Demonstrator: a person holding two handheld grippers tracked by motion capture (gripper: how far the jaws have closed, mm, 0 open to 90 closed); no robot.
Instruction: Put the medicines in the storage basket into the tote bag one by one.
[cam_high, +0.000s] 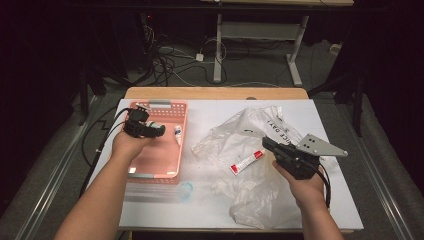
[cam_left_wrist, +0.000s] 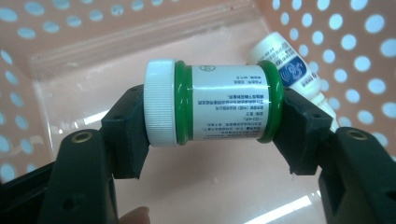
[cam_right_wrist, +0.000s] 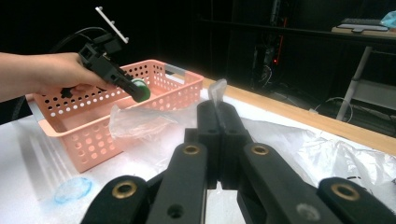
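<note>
High view: the left gripper (cam_high: 150, 129) hangs over the pink basket (cam_high: 172, 107) at the table's left, its jaws clamped on a green jar (cam_high: 156, 129) with a white cap. Left gripper view, looking down along the jaws, gives the relation that matters: the jar (cam_left_wrist: 212, 102) lies sideways between them, long axis running jaw to jaw, one jaw on the cap and the other on the base, with the basket floor (cam_left_wrist: 205, 186) directly beneath and a small white bottle (cam_left_wrist: 292, 70) lying just beyond toward the far wall. A release here would probably drop the jar on its side, free to roll toward that bottle. At the right, the right gripper (cam_high: 267, 143) sits with its jaws pressed together on nothing, over the crumpled plastic bag (cam_high: 250, 195); a red-and-white tube (cam_high: 246, 162) lies on the bag just to the near left of it, long axis slanting up toward the jaws, making this the nearer hand for that item.
</note>
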